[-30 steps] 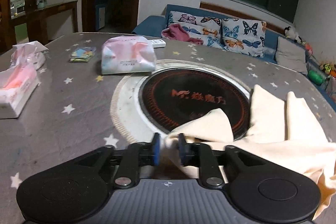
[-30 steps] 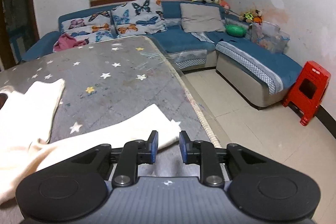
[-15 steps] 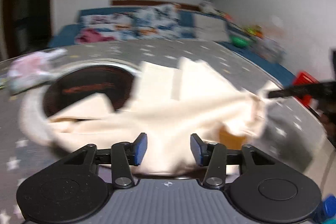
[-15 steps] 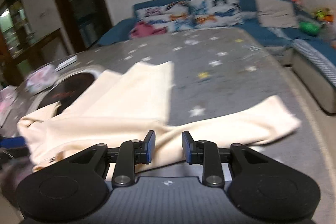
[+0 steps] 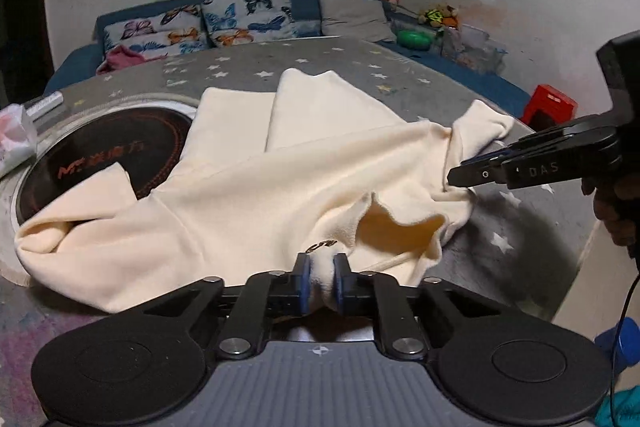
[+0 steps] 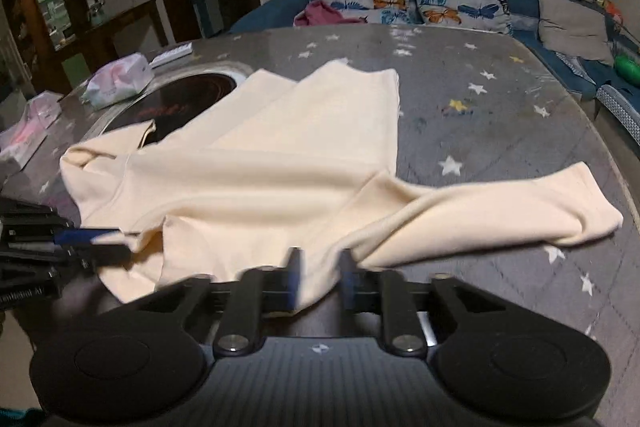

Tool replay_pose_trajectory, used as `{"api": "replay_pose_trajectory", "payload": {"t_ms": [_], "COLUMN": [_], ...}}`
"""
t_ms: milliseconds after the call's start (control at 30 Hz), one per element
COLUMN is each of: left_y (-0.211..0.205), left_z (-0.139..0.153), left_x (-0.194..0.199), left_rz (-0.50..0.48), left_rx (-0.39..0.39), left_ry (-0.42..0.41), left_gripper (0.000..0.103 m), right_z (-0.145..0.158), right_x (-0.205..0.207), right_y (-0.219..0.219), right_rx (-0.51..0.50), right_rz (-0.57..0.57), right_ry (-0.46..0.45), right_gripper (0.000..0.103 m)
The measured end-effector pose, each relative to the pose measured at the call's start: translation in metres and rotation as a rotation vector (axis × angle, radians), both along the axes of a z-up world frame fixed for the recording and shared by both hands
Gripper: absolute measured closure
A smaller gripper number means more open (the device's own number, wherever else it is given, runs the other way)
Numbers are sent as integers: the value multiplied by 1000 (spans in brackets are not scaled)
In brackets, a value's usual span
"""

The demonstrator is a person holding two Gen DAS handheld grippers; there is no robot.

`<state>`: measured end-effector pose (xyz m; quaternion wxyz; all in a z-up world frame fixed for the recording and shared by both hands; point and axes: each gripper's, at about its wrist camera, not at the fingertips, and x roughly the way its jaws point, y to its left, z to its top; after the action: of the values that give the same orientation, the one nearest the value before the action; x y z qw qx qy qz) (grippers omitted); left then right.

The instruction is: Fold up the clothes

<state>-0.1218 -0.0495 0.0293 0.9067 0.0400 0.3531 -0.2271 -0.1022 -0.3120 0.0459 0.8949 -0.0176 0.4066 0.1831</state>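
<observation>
A cream-coloured long-sleeved cotton garment (image 5: 260,195) lies spread across the grey star-patterned counter (image 5: 360,63), its far hem reaching toward the blue sofa (image 6: 280,7) and its left part draped over the round black glass hotplate (image 5: 100,155) set into the counter. The left claw (image 5: 320,277) is closed narrow on a bunch of the garment's near edge, beside the neck opening; cloth fills the gap between its blue pads (image 5: 302,279). In the left wrist view the right claw (image 5: 460,179) comes in from the right, its tips touching the cloth where a sleeve meets the body. In the right wrist view, which is slightly blurred, the right claw (image 6: 320,279) has a fold of cream cloth between its two fingers, the fingers standing a little apart and seemingly pinching it. One sleeve (image 6: 500,211) runs off to the right across the counter and lies flat. At the far left sit a pink-and-white soft tissue pack (image 6: 120,81) and a white remote control (image 6: 172,55), well apart from the garment.
</observation>
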Motion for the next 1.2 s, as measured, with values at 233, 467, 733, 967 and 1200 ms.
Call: {"api": "replay_pose_trajectory", "payload": {"t_ms": [233,467,733,967,1200], "left_y": [9,9,-18,-61,-74], "left_z": [7,19,23,1,-9], "left_x": [-30,-31,3,22,28], "left_rz": [-136,-234,-208,-275,-295], "left_rx": [5,-19,-107,-139,-152], "left_ry": [9,-8,-15,64,109], "left_gripper": [92,87,81,76,76], "right_z": [1,17,28,7,-15], "right_x": [-33,-44,17,88,124], "right_y": [-13,-37,-74,-102,-111], "right_rx": [-37,-13,-31,-82,-137], "right_rz": [37,-17,-205,-339,-363], "right_ry": [57,41,-67,-74,-53], "right_gripper": [96,91,80,70,74]}}
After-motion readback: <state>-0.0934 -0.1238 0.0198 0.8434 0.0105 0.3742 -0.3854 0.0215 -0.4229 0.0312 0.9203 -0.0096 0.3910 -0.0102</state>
